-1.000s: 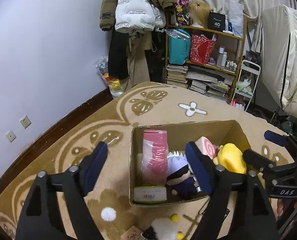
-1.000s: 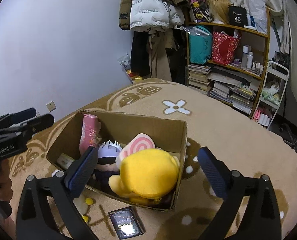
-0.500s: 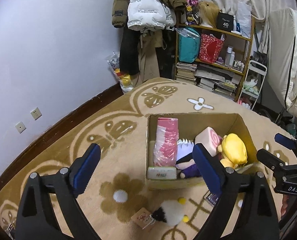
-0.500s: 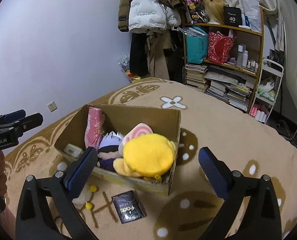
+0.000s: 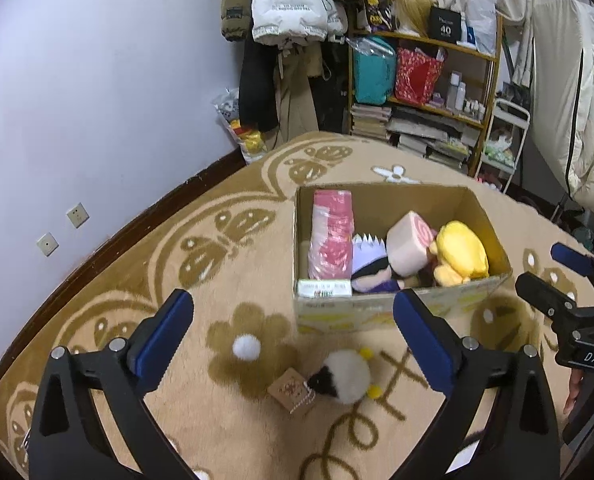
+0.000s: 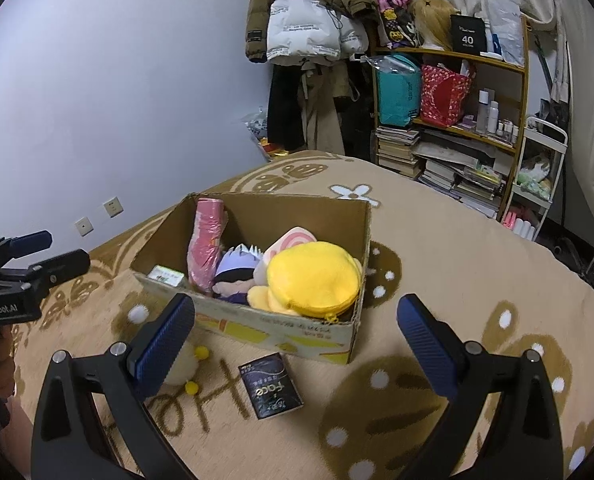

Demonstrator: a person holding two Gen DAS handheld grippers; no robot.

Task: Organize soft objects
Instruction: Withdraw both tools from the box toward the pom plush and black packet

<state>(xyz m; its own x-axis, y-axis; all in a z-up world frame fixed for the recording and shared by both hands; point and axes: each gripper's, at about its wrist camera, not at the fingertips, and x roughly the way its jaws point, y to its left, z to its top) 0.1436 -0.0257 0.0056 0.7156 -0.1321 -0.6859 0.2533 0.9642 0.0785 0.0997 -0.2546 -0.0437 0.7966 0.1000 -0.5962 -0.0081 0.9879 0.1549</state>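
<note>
Jaws spread on left gripper (image 5: pixel 293 336) and right gripper (image 6: pixel 297 332), both short of cardboard box (image 5: pixel 381 314) rim

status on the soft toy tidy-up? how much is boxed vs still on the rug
Done: the yellow plush, pink swirl plush and purple-haired doll sit in the cardboard box. In hand: nothing; left gripper and right gripper are both open. Left: the white fluffy toy on the rug.

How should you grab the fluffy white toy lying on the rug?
Pinch the fluffy white toy across its round white middle, coming straight down from above with the open left gripper. It lies alone on the rug just beneath those fingers, with only a small tag beside it. The body looks soft, so the fingers can likely squeeze into it.
</note>
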